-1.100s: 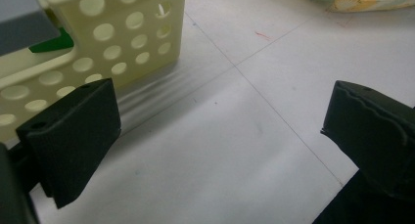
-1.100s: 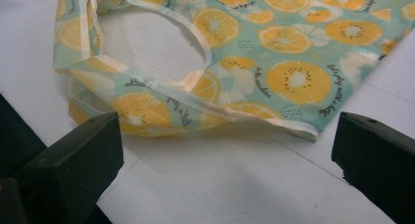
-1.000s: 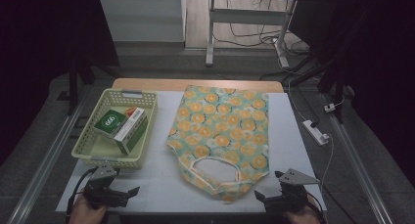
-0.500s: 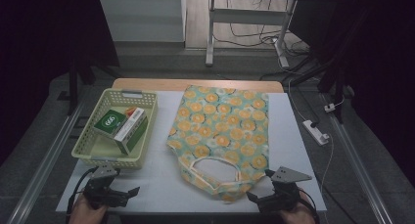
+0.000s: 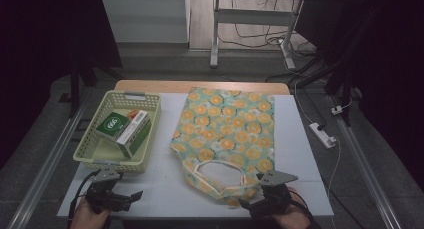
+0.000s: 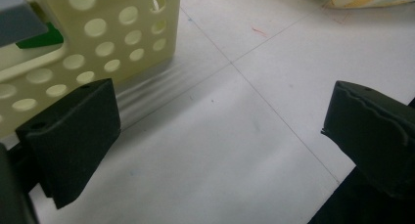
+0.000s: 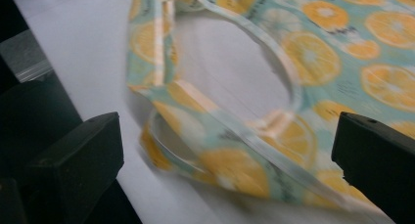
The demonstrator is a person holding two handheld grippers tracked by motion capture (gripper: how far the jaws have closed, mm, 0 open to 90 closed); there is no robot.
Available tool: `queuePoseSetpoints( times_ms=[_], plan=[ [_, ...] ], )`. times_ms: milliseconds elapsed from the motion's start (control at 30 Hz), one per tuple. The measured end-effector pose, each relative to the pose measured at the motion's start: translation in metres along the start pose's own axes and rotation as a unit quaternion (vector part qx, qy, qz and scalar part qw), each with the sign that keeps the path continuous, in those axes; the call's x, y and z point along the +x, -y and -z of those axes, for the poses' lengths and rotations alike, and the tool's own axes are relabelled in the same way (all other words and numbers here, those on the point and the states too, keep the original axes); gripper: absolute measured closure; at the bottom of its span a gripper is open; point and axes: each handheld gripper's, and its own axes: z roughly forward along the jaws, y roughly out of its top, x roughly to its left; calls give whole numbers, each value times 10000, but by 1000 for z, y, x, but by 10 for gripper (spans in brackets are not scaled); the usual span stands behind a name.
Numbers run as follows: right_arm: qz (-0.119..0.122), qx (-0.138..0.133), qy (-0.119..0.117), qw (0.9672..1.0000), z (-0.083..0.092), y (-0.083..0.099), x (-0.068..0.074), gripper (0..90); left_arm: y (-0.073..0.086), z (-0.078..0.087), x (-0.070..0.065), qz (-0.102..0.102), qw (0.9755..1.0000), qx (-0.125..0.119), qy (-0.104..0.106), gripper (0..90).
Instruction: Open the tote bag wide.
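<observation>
Right gripper view: the right gripper (image 7: 225, 150), jaws spread wide, faces the handle loop of the orange-print tote bag (image 5: 227, 134), lying flat mid-table; advise pinching one strap layer only. The left gripper (image 5: 117, 199), also spread and empty, waits beside the basket (image 5: 82, 150) holding cartons (image 5: 125, 129).

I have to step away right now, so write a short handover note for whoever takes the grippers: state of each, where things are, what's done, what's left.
Left gripper: jaws open, empty, low over the table just in front of the basket.
Right gripper: jaws open, empty, at the near handle end of the orange-print bag.
The bag lies flat, not gripped. Two boxes lie in the basket.
Done: nothing moved yet by the look of it.
Left: probably grip the bag's handle, open it, then load the boxes.
</observation>
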Motion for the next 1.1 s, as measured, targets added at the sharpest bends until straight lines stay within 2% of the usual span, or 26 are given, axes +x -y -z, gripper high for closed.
queuePoseSetpoints(
  times_ms=[233,333,500,767,833,967,1100],
  plan=[
    [166,-2,-290,9994,-13,-16,16,0,0,0,1,51,10000,-10,29,5],
    [241,98,-472,9985,-21,-21,22,0,0,0,1,48,10000,-7,30,6],
    [365,249,-613,9971,-34,-25,32,0,0,0,2,84,9999,-24,54,6],
    [416,325,-812,9953,-47,-30,43,0,0,0,3,94,9999,-8,73,6],
    [492,356,-915,9940,-54,-33,47,3,0,0,3,103,9999,-13,72,6],
    [575,397,-1069,9918,-62,-35,52,59,0,0,3,110,9999,-19,76,6],
    [687,562,-1127,9897,-72,-34,53,136,0,0,3,101,9999,-14,78,7]
  ],
)
